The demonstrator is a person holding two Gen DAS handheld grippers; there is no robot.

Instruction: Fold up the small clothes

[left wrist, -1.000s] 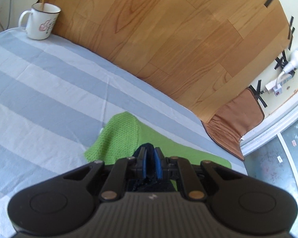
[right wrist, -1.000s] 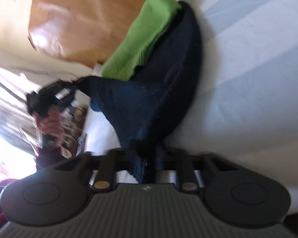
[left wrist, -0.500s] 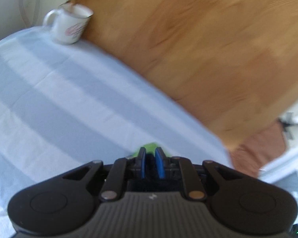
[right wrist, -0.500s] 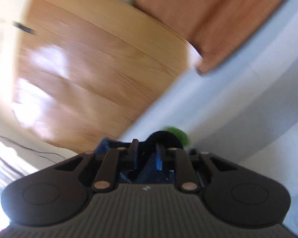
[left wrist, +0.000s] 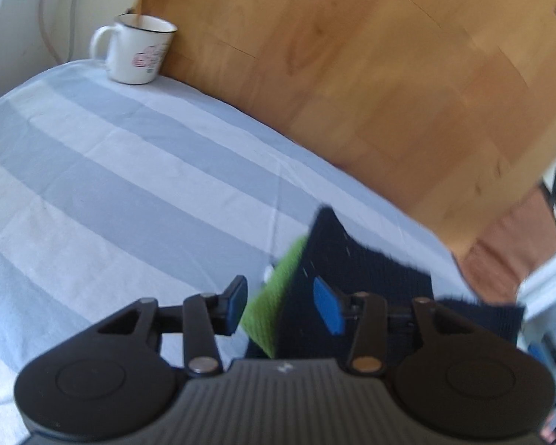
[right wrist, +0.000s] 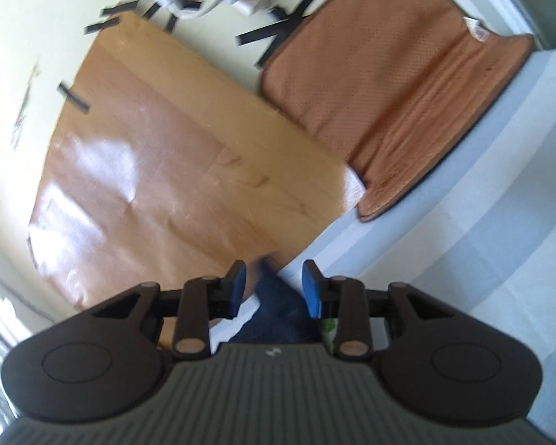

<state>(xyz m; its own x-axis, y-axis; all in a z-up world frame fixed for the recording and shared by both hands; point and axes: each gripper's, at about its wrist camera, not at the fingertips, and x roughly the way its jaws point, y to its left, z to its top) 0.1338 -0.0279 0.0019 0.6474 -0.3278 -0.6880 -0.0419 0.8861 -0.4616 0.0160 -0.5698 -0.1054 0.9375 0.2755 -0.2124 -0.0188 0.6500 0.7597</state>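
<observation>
Navy garment (left wrist: 356,278) lies near the far edge of the striped bed (left wrist: 129,193), on top of a green cloth (left wrist: 278,296) whose edge sticks out along its left side in the left wrist view. A second ago both tools were shut on the navy fabric and held it stretched between them above the green piece. Since then their jaws have just been opening. The left tool (left wrist: 283,306) now stands partly open with the navy and green layers lying between its pads, and neither pad appears to press on them. The right tool (right wrist: 274,291) is likewise partly open, with a strip of navy cloth running up between its fingers, seemingly loose. The right view has also swung from the garment to the wooden panel (right wrist: 166,170) and the brown cushion (right wrist: 407,92) beyond the bed edge.

This reads as a fold being laid down and let go, so the next job is probably to pull both tools clear without dragging the cloth.

From the left view the navy piece comes to a point aimed at the far edge, and its long axis seems to run along that edge toward the right, though blur and the tool body hide much of its outline. A mug (left wrist: 137,53) stands at the far left corner, well apart.
</observation>
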